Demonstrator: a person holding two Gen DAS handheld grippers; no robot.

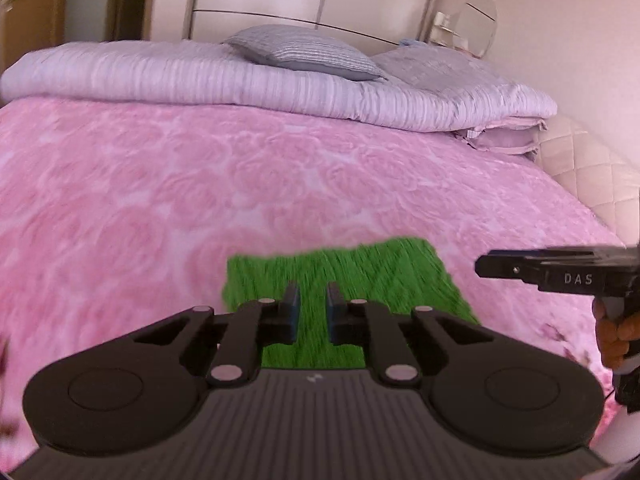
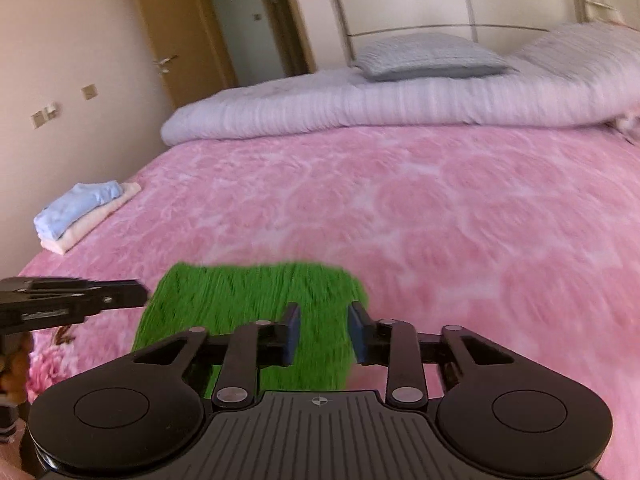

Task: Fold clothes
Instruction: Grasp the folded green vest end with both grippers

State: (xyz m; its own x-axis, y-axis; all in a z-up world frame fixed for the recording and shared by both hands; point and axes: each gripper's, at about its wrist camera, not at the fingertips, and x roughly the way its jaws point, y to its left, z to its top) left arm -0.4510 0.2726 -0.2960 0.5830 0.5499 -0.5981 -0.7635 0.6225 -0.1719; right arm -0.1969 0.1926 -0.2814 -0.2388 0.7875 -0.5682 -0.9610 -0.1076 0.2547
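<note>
A bright green knitted garment (image 1: 360, 272) (image 2: 248, 292) lies folded into a rough rectangle on the pink rose-patterned bedspread (image 1: 200, 180) (image 2: 440, 220). My left gripper (image 1: 313, 296) hovers over the garment's near half with a narrow gap between its blue pads; green cloth shows through the gap and nothing is pinched. My right gripper (image 2: 324, 316) is over the garment's right part, its jaws a little wider apart and empty. Each gripper shows side-on in the other's view: the right gripper (image 1: 496, 268) just right of the garment, the left gripper (image 2: 132, 296) at its left edge.
A small stack of folded clothes (image 2: 80, 212), light blue on cream, sits at the bed's left edge. A rolled lilac duvet (image 1: 200, 80) and a grey pillow (image 1: 304, 56) lie at the head of the bed. A person's hand (image 1: 616, 332) holds the right gripper.
</note>
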